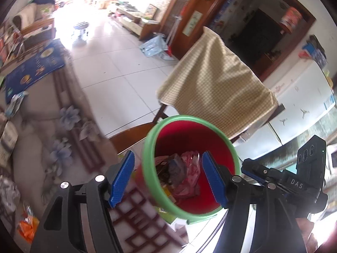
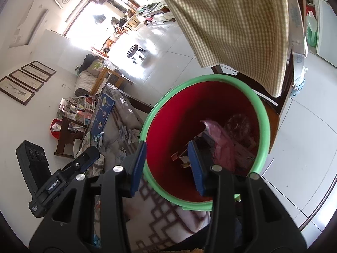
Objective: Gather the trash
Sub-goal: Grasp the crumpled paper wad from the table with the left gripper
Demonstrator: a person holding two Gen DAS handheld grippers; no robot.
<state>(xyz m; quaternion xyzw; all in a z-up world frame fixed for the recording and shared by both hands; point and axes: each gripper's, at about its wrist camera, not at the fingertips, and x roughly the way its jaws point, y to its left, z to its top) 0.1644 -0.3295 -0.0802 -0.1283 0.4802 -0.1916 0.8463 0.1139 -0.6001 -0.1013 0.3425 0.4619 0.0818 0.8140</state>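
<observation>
The bin (image 1: 190, 214) is red inside with a pale green rim, and a pink plastic bag (image 1: 189, 175) lies in it against something grey and dark. The cloth (image 1: 217, 84) over the chair is a fine beige-and-cream check, while the blanket (image 1: 63, 126) is grey-brown with pale blue flowers and a dark red lattice border on white. Both grippers are black with blue pads (image 2: 139, 166), the floor tiles (image 1: 118, 80) are white, and a blue printed sheet (image 1: 35, 65) lies on the blanket.

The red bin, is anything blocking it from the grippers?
No. The red bin gapes uncovered under the left gripper and right gripper; only trash lies inside.
</observation>
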